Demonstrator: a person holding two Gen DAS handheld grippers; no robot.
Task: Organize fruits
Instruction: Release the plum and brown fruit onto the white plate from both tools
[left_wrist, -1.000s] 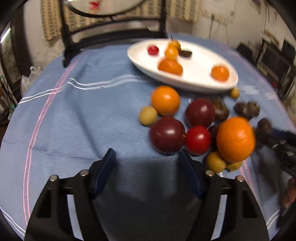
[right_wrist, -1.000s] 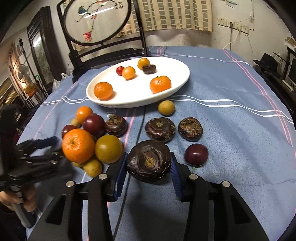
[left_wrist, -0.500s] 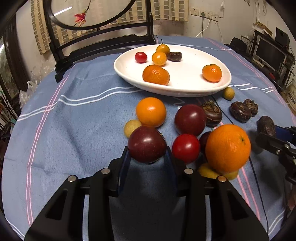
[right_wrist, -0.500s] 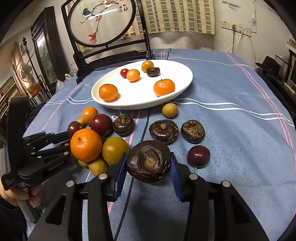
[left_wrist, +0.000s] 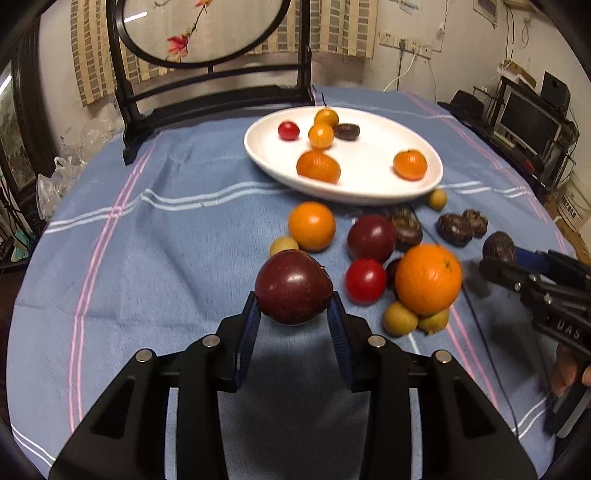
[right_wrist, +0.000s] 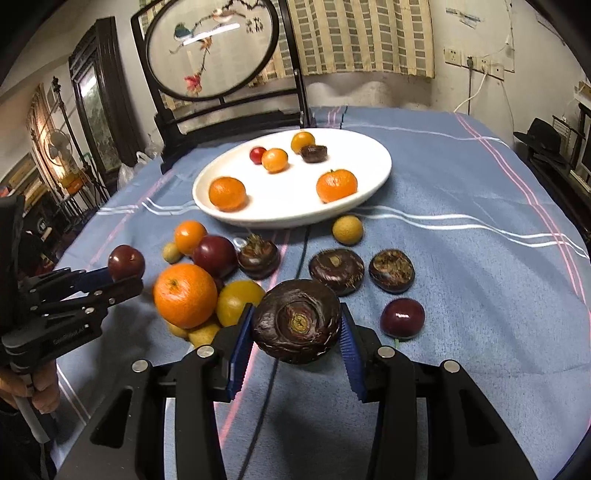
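My left gripper (left_wrist: 293, 317) is shut on a dark red plum (left_wrist: 293, 286) and holds it just above the blue cloth; the right wrist view shows this plum (right_wrist: 126, 262) at the left. My right gripper (right_wrist: 296, 341) is shut on a large dark brown water chestnut (right_wrist: 296, 320), lifted off the cloth. A white oval plate (left_wrist: 373, 184) further back holds several small fruits. Between plate and grippers lies a cluster: a big orange (left_wrist: 428, 278), a red tomato (left_wrist: 365, 280), another plum (left_wrist: 371, 237) and a smaller orange (left_wrist: 312, 226).
Loose water chestnuts (right_wrist: 337, 270) (right_wrist: 392, 270), a plum (right_wrist: 402, 317) and a small yellow fruit (right_wrist: 347, 229) lie right of the cluster. A dark wooden screen stand (right_wrist: 225, 110) stands at the table's far edge. A thin black cable (right_wrist: 306, 240) runs across the cloth.
My left gripper went from open behind the fruits to shut on the dark red plum, then lifted it off the cloth. The right gripper kept its hold on the water chestnut.
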